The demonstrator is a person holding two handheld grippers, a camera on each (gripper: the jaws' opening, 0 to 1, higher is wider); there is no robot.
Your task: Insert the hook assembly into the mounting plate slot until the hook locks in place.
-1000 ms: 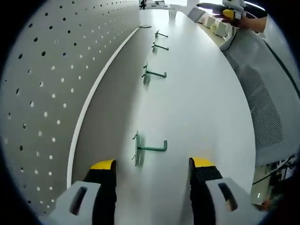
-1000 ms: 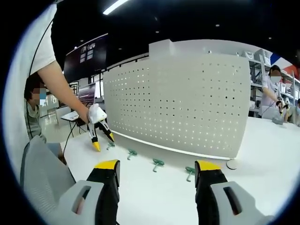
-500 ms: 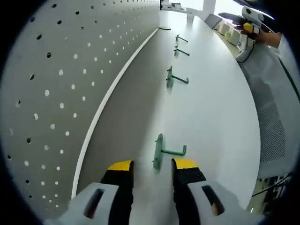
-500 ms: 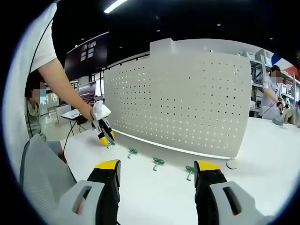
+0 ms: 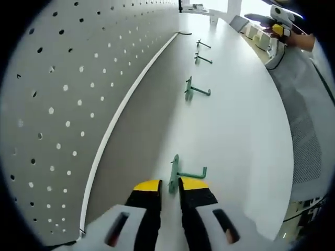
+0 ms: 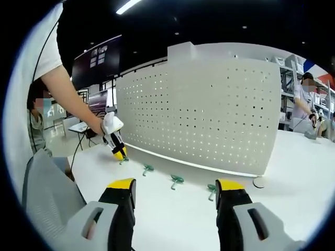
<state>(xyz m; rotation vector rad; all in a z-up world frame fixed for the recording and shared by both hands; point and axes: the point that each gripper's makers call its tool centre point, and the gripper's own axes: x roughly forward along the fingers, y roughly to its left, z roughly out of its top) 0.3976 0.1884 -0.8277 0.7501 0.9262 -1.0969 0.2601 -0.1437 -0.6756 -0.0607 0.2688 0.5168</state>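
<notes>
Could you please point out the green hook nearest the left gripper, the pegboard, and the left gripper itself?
nearest green hook (image 5: 189, 173), left gripper view, on its arm.
pegboard (image 6: 209, 112), right gripper view, on its perforated face.
left gripper (image 5: 168, 185), left gripper view, between its yellow fingertips.

Left tool (image 5: 168, 185): jaws wide apart a second ago with the nearest green hook (image 5: 178, 174) lying ahead of them on the desk (image 5: 241, 136); now drawn in close, yellow tips on either side of the hook's flat plate end, only a narrow gap left, contact not certain. Seen from the right gripper view, that tool (image 6: 120, 153) has come down from just above the desk to the end hook (image 6: 123, 160) of the row, tips at the hook. Its camera has moved forward along the pegboard (image 5: 68, 104), so the other hooks sit lower in view.
</notes>
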